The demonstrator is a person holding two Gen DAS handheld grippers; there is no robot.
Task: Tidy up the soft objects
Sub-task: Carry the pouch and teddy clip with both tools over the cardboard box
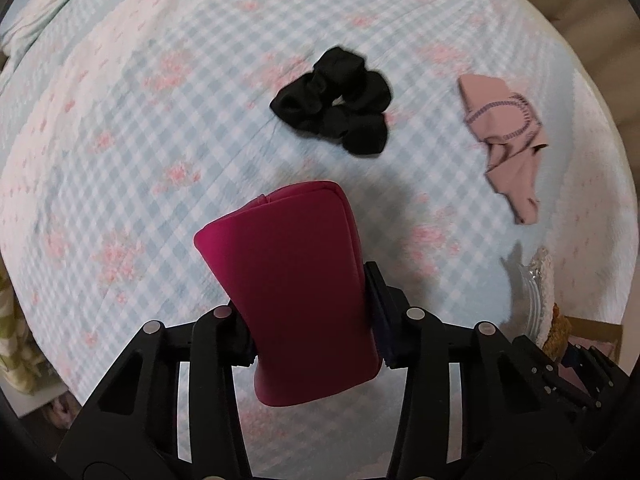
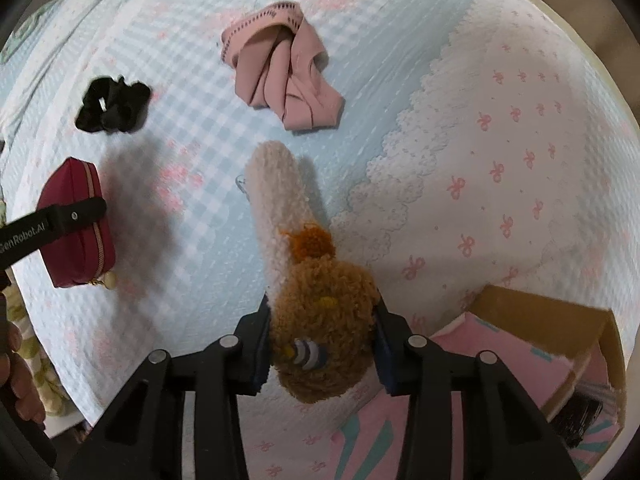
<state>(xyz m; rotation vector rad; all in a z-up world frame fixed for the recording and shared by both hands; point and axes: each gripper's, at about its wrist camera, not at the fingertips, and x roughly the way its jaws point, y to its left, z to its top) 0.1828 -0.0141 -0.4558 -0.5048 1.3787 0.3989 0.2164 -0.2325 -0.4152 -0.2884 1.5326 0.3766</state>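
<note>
My left gripper [image 1: 316,336] holds the magenta zip pouch [image 1: 296,296]; right gripper [image 2: 320,344] holds the plush toy [image 2: 320,320]. Black scrunchie [image 1: 336,100] and pink garment [image 2: 280,80] lie unsorted mid-bed [image 1: 120,120]; I judge the task about half done.

Only readable txt is in the right wrist view: white "GenRobot.AI" printed along the black finger [image 2: 56,222] of the left gripper [image 2: 92,210], w/ the first letter cut off at the frame edge so it looks more like "enRobot.AI". Left wrist view has no txt, labels or nos. I can make out.
</note>
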